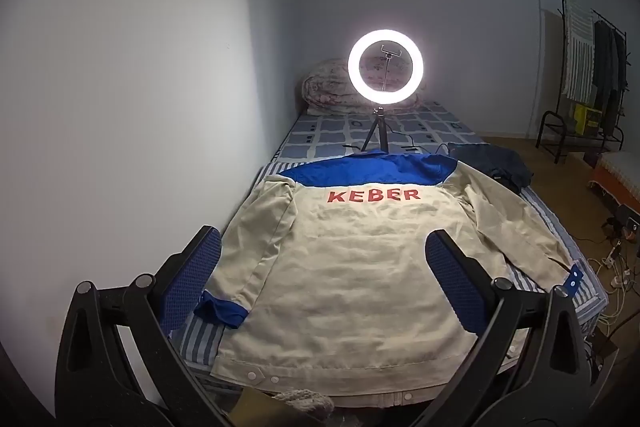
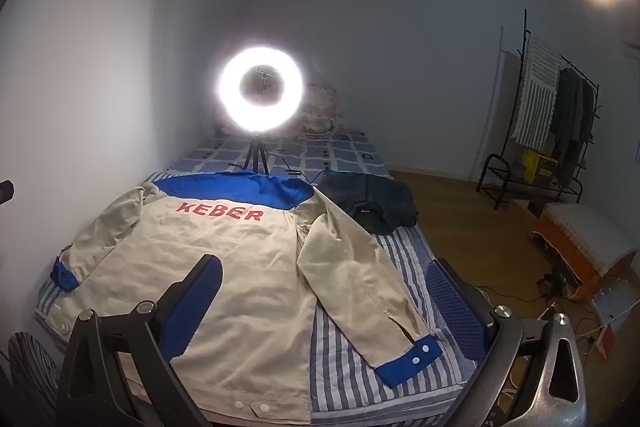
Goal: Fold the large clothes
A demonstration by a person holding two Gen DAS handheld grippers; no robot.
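A beige jacket [image 1: 340, 267] with a blue yoke, blue cuffs and red "KEBER" lettering lies flat, back up, on the striped bed; it also shows in the right wrist view [image 2: 224, 267]. Its right sleeve [image 2: 360, 287] angles out toward the bed's near right corner, its left sleeve [image 1: 256, 247] lies along the body. My left gripper [image 1: 324, 263] is open and empty, held above the jacket's lower back. My right gripper [image 2: 324, 287] is open and empty above the jacket's right side and sleeve.
A lit ring light on a tripod [image 1: 385, 67] stands on the bed beyond the collar. A dark folded garment [image 2: 372, 203] lies at the bed's right edge. A rolled quilt [image 1: 332, 87] is at the head. A clothes rack [image 2: 552, 131], a stool [image 2: 580, 239] and floor cables stand right.
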